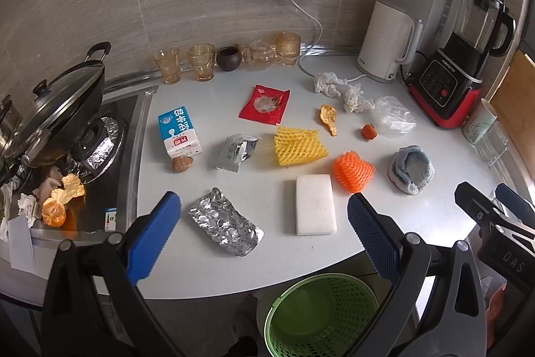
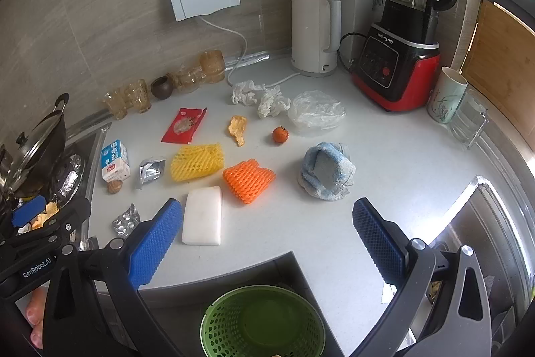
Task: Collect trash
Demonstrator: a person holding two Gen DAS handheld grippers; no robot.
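I held both grippers above the near edge of the worktop (image 1: pixel 207 273). The left gripper (image 1: pixel 264 233) had its jaws wide open and held nothing. The right gripper (image 2: pixel 267 240) was the same, wide open and empty. Below the near edge, on the floor, stood the green basket (image 1: pixel 321 317).

Nearest on the worktop lay the foil pill sheet (image 1: pixel 225 221) and beside it the white block (image 1: pixel 315 204). Just behind the block were the orange net (image 1: pixel 353 171) and the yellow net (image 1: pixel 298 145), apart from each other. To the right of the orange net sat the blue cloth (image 2: pixel 327 171). Toward the left edge I saw the silver wrapper (image 1: pixel 238 151), then the milk carton (image 1: pixel 179 131), with a brown nut (image 1: pixel 182 163) touching its near end.

Further back lay the red packet (image 1: pixel 265 104), a piece of peel (image 1: pixel 328 117), a small orange fruit (image 1: pixel 368 131) and a clear plastic bag (image 1: pixel 394 115). Behind these were crumpled tissues (image 1: pixel 341 91). Along the far edge stood the glass cups (image 1: pixel 200 62), and in the far right corner the white kettle (image 1: pixel 388 42) and the blender (image 1: pixel 461 56).
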